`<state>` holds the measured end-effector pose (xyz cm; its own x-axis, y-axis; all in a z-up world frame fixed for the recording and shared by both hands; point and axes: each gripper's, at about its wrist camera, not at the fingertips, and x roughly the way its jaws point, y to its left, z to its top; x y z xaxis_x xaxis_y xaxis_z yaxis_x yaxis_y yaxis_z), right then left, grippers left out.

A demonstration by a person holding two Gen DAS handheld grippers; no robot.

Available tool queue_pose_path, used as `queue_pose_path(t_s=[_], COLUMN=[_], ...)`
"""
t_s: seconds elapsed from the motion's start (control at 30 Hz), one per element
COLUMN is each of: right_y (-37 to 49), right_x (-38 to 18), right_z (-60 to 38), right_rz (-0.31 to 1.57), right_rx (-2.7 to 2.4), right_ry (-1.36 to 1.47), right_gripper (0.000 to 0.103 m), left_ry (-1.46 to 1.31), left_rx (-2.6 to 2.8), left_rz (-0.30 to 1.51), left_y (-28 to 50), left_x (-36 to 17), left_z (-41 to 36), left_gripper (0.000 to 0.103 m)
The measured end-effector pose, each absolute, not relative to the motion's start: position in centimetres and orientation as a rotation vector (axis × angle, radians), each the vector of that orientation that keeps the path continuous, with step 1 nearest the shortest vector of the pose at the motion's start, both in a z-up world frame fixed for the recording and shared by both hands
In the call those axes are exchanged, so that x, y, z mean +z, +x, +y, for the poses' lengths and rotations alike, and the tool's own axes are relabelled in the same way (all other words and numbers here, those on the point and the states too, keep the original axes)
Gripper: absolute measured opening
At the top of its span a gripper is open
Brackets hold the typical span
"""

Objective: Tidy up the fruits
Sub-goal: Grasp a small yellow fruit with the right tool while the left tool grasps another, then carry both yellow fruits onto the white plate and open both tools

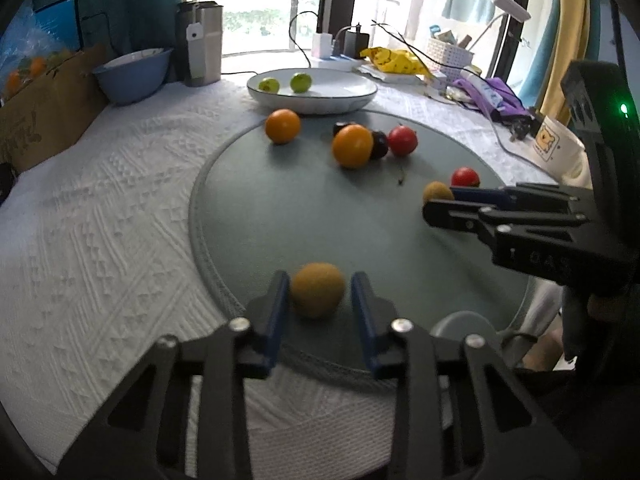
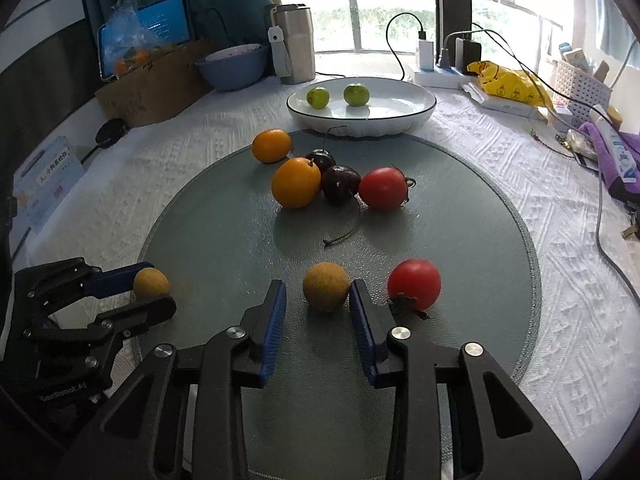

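Two brown longans, one between each open claw: left gripper (image 1: 318, 300) brackets its longan (image 1: 317, 289) near the mat's (image 1: 248, 208) front edge. Right gripper (image 2: 318, 300) straddles the other (image 2: 326, 286), unclamped. Light, thin-shelled, rolls easily — I'd pinch gently across the middle.

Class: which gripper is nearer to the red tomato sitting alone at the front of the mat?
Right. The right gripper is just beside the red tomato, straddling a neighbouring brown fruit. The left gripper is across the mat.

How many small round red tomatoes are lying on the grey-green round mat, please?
2. One small round red tomato lies beside the dark cherries mid-mat; the other red tomato lies just right of the right gripper. Piled fruit could hide another.
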<state>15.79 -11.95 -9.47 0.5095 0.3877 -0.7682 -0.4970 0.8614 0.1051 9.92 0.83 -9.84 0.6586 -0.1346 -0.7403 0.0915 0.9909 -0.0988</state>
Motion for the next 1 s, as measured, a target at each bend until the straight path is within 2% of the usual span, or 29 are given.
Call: queue_pose_path(t_s=[0.13,1.0], right_y=[15.9,18.1], right_x=[-9.5,-5.9], right_z=[-11.9,-12.4], right_rz=[0.884,0.811], right_rx=[0.543,0.567], right_ry=[-0.140,-0.125], right_gripper=[0.026,0.026], left_ry=[-0.054,-0.063], left_rx=[-0.133,-0.115], left_rz=[0.845,0.788], left_y=[9.9,12.9], left_x=[-9.9,-6.9], left_z=[0.8,1.1], left_gripper=[0.028,0.028])
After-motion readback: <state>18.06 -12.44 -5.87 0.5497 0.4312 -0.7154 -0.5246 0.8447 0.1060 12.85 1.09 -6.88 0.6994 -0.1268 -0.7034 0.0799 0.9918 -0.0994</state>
